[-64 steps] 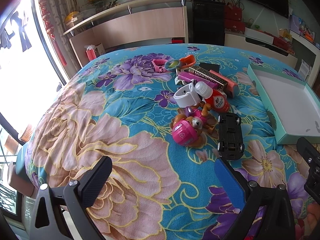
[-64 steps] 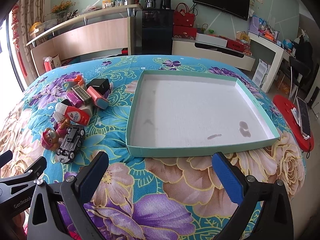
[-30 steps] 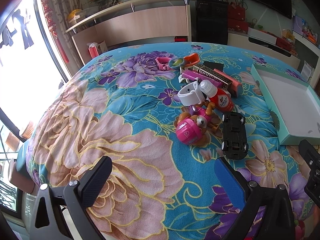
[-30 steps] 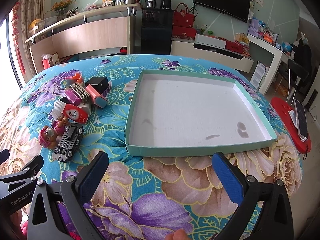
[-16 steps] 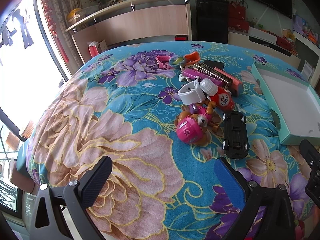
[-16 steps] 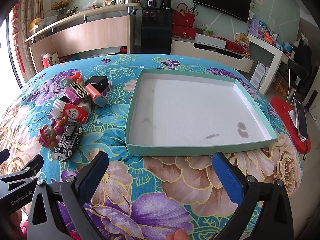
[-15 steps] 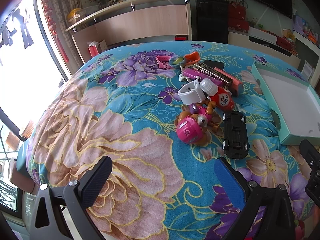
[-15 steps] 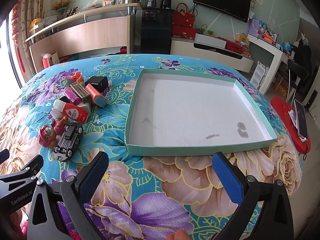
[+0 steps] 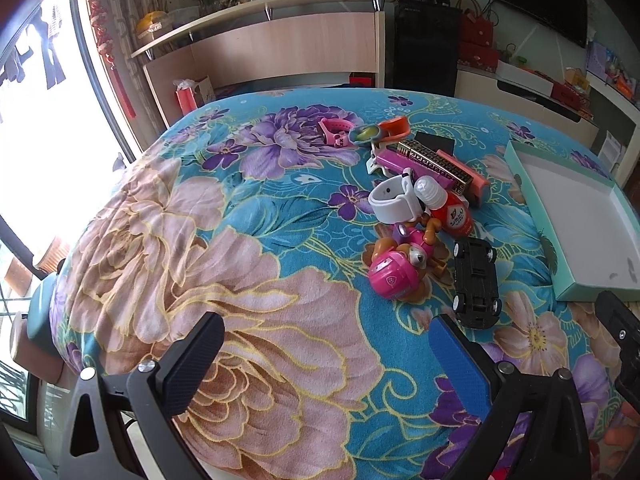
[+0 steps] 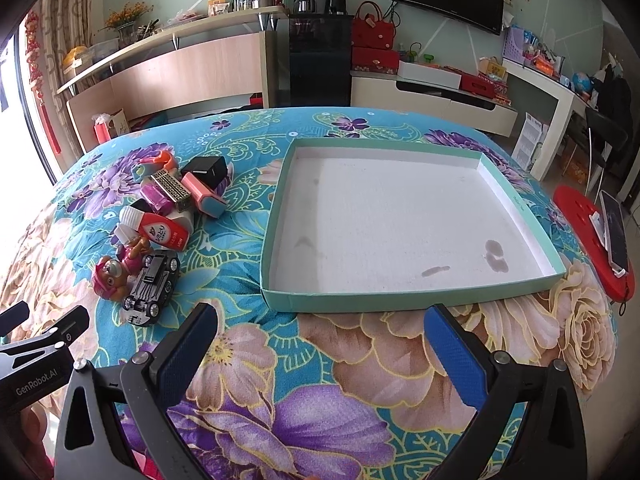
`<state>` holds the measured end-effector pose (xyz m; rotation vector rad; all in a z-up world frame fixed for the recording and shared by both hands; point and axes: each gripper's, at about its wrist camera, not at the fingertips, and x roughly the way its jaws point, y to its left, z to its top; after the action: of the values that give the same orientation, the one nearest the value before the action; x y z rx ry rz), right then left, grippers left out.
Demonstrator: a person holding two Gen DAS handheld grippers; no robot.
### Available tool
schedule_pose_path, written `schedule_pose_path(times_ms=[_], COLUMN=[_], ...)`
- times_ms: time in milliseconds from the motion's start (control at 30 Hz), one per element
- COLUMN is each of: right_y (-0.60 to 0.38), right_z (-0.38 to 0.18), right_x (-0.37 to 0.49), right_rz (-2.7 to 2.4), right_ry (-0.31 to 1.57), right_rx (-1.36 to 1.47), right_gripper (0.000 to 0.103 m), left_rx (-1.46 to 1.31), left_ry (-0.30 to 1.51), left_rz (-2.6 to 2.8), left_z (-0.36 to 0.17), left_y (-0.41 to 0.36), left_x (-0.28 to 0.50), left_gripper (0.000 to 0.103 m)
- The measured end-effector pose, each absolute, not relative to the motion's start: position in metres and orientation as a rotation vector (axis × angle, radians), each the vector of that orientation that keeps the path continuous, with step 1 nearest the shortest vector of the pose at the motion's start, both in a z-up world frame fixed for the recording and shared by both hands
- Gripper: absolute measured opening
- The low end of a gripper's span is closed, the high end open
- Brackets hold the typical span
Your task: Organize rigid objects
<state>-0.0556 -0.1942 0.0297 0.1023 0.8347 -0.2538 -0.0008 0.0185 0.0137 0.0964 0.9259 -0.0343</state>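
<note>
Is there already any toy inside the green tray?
No, the green tray holds only a few dark stains; the toy car lies outside it.

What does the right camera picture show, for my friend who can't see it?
A big empty teal tray lies on a flowery blanket, with the open right gripper in front of it. Left of the tray sits a toy pile, including a black toy car and a pink puppy figure.

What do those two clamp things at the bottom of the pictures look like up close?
Each tool, left and right, is a black plastic frame with triangular cut-outs and silver screws, carrying two flat fingers faced with textured blue pads. Seen from the right camera, the left tool's side bears white "GenRobot.AI" lettering. No cables or sleeves show.
</note>
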Motion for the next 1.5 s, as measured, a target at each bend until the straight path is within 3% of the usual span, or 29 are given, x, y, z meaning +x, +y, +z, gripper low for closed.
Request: schedule_pose_path(times_ms=[200,467,867,967,1033,1100,1500], right_y=[-0.177,-0.165,-0.161,-0.159,-0.157,-0.155,-0.143], right_z=[0.042,0.043,0.032,0.03,0.028,0.027,0.019], right_x=[-0.043,-0.029,0.004,0.009,0.012,0.015,0.022], right_rz=[-0.113,-0.081,-0.025,-0.01,-0.004,-0.003,0.049], right_ry=[0.845,0.857,0.91,0.92,0.925,0.93,0.934], right_rx=[0.161,0.136,0.134,0.139,0.134,0.129,0.126], right_gripper=[0.103,0.103,0.103,0.103,0.103,0.103,0.103], left_rx=[-0.005,0.054,0.057,0.043,0.026,0.01,-0.023], left_ry=[0.96,1.01,1.012,0.998,0.996,0.99,0.972], left_rz=[-0.073,-0.133,-0.252,-0.293,-0.324,-0.348,-0.312], left_z=[0.021,-0.005,-0.022,-0.021,-0.02,-0.019,-0.014], left_y=[0.034,0.014,-0.005,-0.005,-0.005,-0.004,0.021], left_x=[0.018,0.046,0.065,0.064,0.063,0.062,0.049], left_gripper=[0.103,0.103,0.077,0.063,0.049,0.043,0.042])
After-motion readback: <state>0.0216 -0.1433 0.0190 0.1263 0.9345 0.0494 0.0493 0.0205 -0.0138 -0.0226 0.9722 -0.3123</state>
